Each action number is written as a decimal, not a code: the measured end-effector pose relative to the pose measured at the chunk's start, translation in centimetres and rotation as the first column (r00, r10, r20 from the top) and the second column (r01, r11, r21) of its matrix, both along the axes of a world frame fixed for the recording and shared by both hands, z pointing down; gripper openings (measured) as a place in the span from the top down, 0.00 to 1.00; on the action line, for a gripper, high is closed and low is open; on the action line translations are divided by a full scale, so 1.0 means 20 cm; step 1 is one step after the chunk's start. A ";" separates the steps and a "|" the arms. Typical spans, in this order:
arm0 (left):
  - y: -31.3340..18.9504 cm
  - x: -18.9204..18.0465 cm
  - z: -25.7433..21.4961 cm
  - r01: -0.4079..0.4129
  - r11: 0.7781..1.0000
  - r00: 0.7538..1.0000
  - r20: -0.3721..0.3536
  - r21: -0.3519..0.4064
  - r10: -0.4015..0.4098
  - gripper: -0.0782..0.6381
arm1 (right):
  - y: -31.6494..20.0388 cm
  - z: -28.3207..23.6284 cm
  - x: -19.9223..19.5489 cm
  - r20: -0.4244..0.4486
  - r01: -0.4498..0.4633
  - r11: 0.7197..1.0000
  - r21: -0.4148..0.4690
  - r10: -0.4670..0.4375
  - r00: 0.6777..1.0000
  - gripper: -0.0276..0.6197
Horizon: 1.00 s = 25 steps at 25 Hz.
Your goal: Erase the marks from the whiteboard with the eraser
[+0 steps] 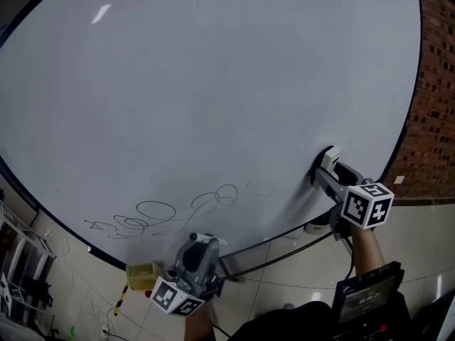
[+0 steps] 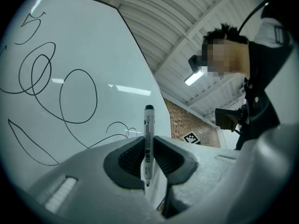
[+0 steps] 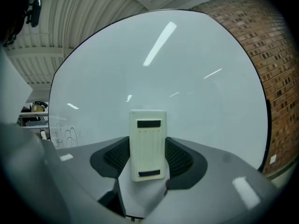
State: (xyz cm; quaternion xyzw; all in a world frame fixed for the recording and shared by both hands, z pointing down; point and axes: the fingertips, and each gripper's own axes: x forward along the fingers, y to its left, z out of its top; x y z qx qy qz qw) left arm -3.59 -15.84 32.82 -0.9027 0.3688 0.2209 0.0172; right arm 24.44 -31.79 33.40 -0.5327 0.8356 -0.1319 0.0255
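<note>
The whiteboard fills the head view; black looped marks run along its lower left part. My right gripper is shut on a cream eraser, whose far end is at the board near its lower right edge, well right of the marks. My left gripper hangs just below the board's bottom edge, under the marks, shut on a white marker with a black cap that points up. The marks loom large in the left gripper view.
A brick wall stands right of the board. A yellow block lies near the floor below the left gripper. A tablet sits at the person's waist. Shelving is at far left. A person shows in the left gripper view.
</note>
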 end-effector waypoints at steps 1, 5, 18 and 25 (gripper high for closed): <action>0.00 0.02 -0.01 0.012 1.000 1.000 0.000 0.001 -0.012 0.81 | 0.00 0.00 0.00 0.006 0.009 1.000 0.004 -0.009 1.000 0.59; 0.02 0.03 0.00 0.061 0.998 0.998 0.023 0.001 -0.061 0.81 | 0.00 -0.01 -0.01 0.025 0.026 0.999 0.022 -0.026 0.999 0.59; 0.10 -0.16 -0.02 -0.006 1.000 1.000 0.023 0.030 0.005 0.81 | 0.11 -0.01 -0.40 -0.020 -0.008 0.999 0.040 0.008 1.000 0.59; 0.15 -0.42 0.03 -0.081 0.996 0.997 0.013 0.028 0.080 0.81 | 0.26 -0.08 -0.85 -0.110 0.002 0.995 0.097 0.009 0.994 0.59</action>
